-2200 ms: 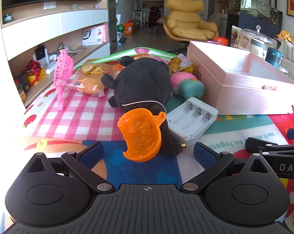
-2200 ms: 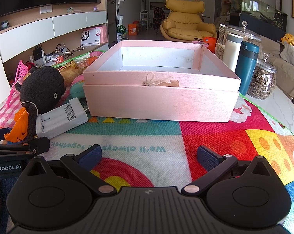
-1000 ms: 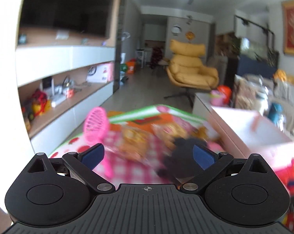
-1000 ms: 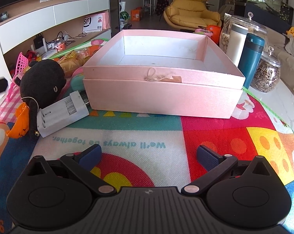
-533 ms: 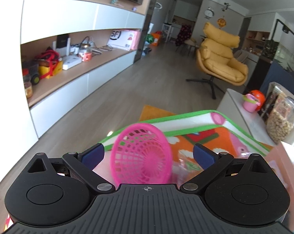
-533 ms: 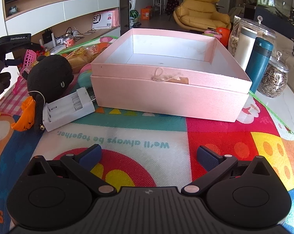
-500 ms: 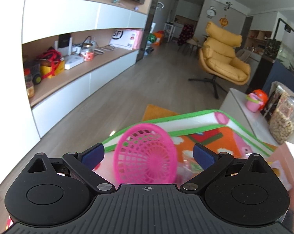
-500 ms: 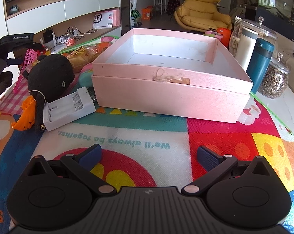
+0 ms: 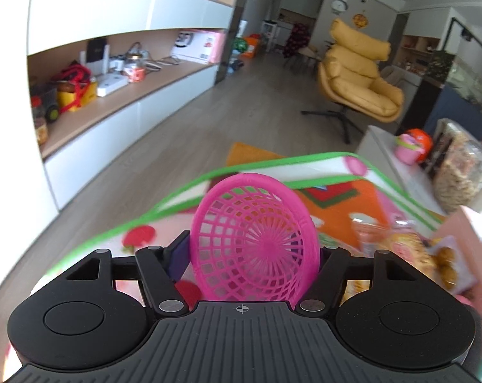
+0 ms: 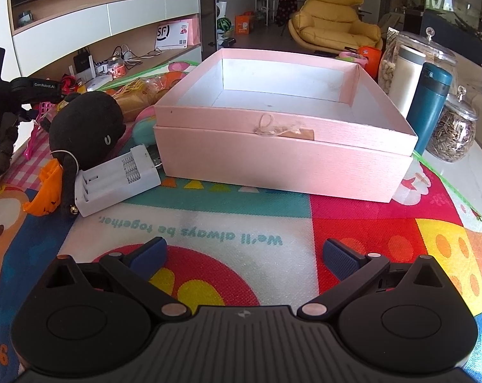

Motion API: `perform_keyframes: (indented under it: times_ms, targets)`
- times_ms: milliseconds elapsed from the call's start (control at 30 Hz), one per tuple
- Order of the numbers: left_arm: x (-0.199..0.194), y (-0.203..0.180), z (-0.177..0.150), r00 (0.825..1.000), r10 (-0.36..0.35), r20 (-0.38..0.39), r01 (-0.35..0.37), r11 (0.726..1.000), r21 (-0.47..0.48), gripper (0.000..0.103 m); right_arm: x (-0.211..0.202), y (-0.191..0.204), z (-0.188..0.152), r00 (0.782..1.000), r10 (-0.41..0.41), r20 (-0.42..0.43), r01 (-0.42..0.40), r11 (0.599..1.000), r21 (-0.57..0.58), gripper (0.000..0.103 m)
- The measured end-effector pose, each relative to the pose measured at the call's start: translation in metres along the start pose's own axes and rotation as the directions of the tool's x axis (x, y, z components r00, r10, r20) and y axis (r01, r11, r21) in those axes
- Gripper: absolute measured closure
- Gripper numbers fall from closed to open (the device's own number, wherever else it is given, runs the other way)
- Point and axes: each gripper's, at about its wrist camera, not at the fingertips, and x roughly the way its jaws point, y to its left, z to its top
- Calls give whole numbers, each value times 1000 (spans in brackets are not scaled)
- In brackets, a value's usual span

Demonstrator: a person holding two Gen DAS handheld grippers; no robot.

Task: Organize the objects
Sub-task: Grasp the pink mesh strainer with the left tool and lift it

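Now left hand-held gripper (image 9: 253, 255) closing around pink scoop (image 9: 253, 239).

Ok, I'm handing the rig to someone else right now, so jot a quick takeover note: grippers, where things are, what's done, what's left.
Left gripper: jaws closing around the pink mesh scoop; firm grip not confirmed.
Right gripper: open, empty, over the mat.
Pink box: open, nothing in it.
Beside the box: black plush, white battery holder, orange toy, snack bags.
Done: nothing boxed.
Left: probably box all items, scoop first.
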Motion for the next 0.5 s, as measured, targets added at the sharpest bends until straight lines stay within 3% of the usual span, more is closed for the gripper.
perform_keyframes:
  times_ms: [100, 233, 400, 500]
  targets:
    - [-32, -13, -10, 991, -131, -22, 131, 991, -12, 31, -1, 4, 2, 1000, -8, -4, 8, 1000, -24, 0]
    - [-80, -42, -33, 968, -238, -75, 244, 966, 81, 31, -14, 30, 5, 994, 107, 23, -103, 988, -117, 0]
    - [-111, -48, -57, 958, -270, -100, 280, 954, 105, 31, -34, 88, 6, 973, 175, 149, -127, 949, -290, 0]
    - [-115, -42, -69, 970, -229, -87, 238, 966, 104, 31, -31, 124, 13, 958, 215, 192, -133, 921, -367, 4]
